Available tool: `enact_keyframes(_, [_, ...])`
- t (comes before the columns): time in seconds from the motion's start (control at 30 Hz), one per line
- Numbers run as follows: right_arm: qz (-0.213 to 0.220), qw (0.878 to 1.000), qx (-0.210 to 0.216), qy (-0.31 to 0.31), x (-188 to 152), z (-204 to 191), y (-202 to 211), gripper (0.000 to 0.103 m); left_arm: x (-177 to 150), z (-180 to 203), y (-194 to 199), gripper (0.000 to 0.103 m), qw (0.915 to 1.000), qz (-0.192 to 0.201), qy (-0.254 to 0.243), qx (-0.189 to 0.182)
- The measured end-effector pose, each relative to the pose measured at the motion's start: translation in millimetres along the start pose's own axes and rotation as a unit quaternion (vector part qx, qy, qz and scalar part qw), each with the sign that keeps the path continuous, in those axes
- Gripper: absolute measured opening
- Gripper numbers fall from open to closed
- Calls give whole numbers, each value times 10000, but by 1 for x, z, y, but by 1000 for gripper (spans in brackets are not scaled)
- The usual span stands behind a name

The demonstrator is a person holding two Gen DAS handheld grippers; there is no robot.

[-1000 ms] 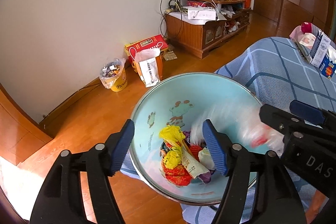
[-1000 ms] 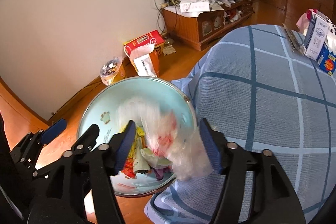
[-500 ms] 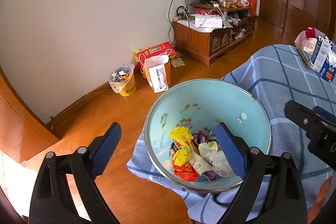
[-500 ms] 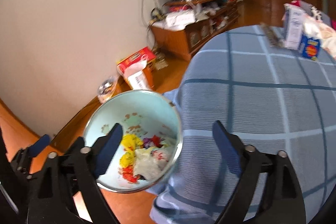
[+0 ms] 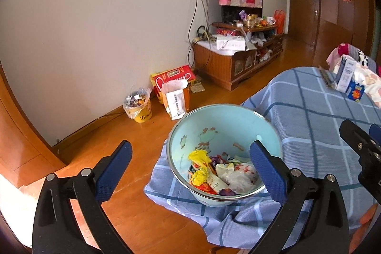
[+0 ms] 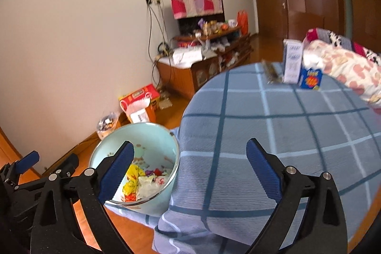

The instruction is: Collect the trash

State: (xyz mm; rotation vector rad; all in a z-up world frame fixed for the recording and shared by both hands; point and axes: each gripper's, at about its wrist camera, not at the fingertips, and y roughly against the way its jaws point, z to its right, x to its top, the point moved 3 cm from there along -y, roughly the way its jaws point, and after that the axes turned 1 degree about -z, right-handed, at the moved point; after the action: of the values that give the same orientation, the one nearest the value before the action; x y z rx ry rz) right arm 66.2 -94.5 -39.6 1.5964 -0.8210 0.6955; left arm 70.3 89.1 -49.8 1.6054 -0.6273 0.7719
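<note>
Left wrist view: the left gripper (image 5: pixel 190 167) tilts down over the pale-blue enamel basin (image 5: pixel 223 118), its fingers just spread wide and empty; the crumpled white plastic bag (image 5: pixel 238 176) lies inside among wrappers. Right wrist view: the right gripper (image 6: pixel 189 167), likewise just opened, holds nothing above the blue checked tablecloth (image 6: pixel 273 125). Drop done, I reckon; next, find more rubbish.
</note>
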Motion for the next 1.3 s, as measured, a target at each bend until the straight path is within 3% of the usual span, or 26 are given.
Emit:
enact_keyframes(0.83, [1234, 9922, -88, 117, 19, -2, 90, 96, 16, -2, 71, 97, 9950, 995, 27, 37])
enact_keyframes(1.3, [1519, 9878, -286, 214, 25, -5, 119, 96, 24, -4, 104, 97, 9902, 1397, -53, 13])
